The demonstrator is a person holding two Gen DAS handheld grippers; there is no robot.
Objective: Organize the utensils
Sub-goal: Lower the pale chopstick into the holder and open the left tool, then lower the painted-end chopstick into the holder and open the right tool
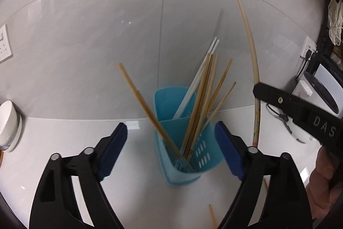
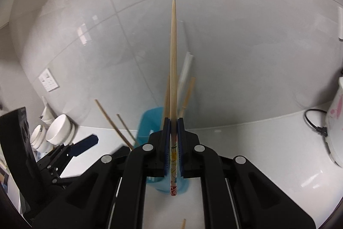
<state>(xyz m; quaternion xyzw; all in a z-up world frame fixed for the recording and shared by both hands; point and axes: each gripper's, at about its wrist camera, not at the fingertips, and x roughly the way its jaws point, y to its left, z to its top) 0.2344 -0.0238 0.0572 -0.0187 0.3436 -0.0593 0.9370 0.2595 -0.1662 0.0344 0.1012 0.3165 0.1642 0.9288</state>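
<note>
Left gripper [image 1: 171, 151] jaws wide apart, nothing pinched; blue utensil holder [image 1: 182, 166] sits between and just ahead, bamboo chopsticks [image 1: 205, 100] leaning up and outward. Only the right wrist view shows the right gripper [image 2: 173, 143] clamped on a patterned chopstick [image 2: 173, 61], long axis straight ahead of the jaws, possibly a pair.

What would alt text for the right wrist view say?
The right hand-held gripper is shut on a pair of patterned chopsticks pointing up, before a blue utensil holder with more chopsticks, on a white counter.
</note>
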